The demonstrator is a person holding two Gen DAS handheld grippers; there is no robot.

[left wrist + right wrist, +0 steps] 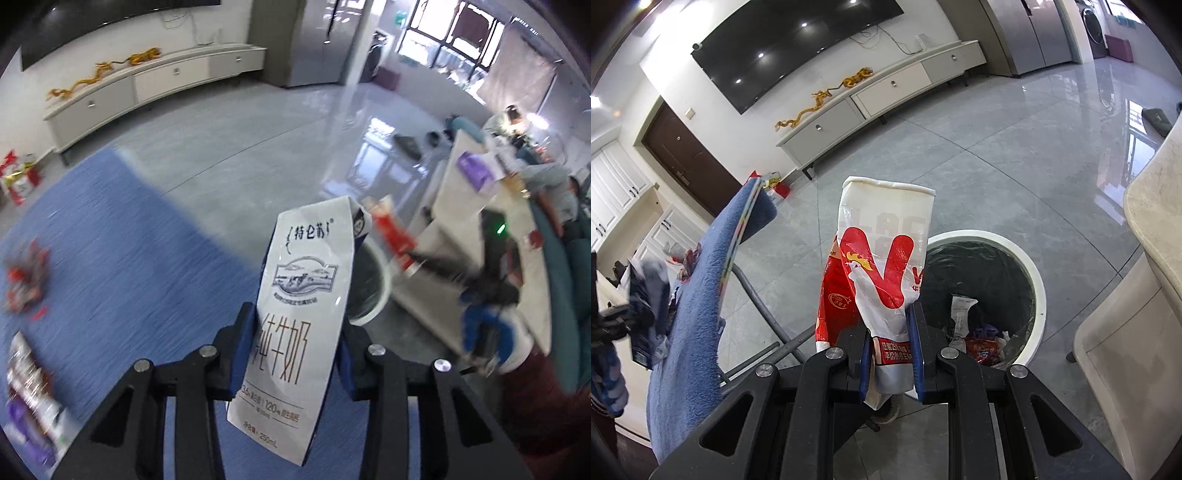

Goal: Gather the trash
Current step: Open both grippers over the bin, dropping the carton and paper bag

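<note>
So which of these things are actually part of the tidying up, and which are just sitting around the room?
Part of the job:
- milk carton, held in the left gripper
- red and white snack bag, held in the right gripper
- white bin, already holding wrappers
- wrappers on the blue mat

Just lying about:
- television
- low cabinet
- golden dragon ornament
- brown door

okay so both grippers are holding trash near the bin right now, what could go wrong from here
1. The right gripper pinches the red-and-white bag only at its bottom end; the bag stands left of the bin, so letting go now might drop it on the floor.
2. The left gripper holds the milk carton by its sides, with the bin mostly hidden behind it, so aiming could be off.
3. The two grippers are close together and may bump over the bin.
</note>
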